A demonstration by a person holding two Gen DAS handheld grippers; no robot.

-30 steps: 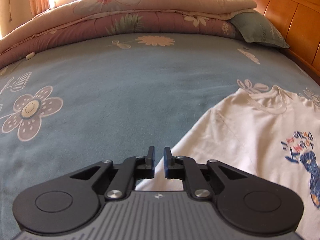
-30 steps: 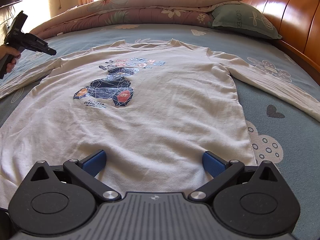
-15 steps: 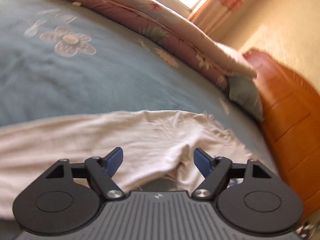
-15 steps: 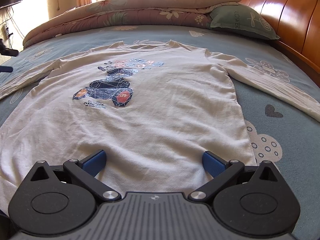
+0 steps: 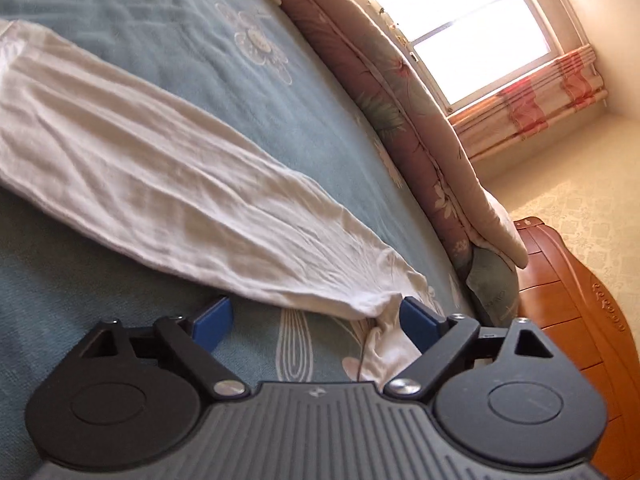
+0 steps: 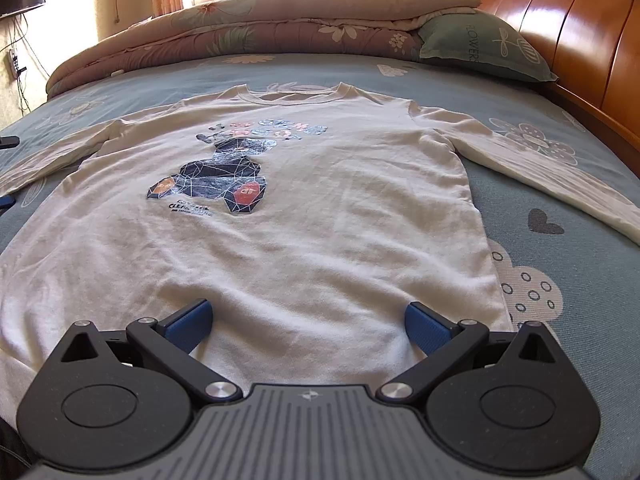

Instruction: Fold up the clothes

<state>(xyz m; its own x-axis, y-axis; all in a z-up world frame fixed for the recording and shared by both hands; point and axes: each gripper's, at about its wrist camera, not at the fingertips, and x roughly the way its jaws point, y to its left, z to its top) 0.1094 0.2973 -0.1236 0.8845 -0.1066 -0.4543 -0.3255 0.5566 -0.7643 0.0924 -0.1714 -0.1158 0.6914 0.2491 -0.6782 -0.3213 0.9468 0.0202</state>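
Wrinkled matt cotton shirt (image 6: pixel 320 216), glossy wooden headboard (image 6: pixel 560 36), plush bedsheet (image 6: pixel 560 264)

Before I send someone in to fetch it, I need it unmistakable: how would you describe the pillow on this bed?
Start at the orange wooden headboard on the right of the bed. In the far corner against it, beside the rolled floral quilt, lies the pillow. It is the only green cushion there, printed with the word FLOWERS and a line-drawn flower.

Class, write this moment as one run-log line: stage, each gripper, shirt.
stage: before first fold | left gripper: jaws opening by sleeve, nothing held | right gripper: open over hem | shirt: flat on bed
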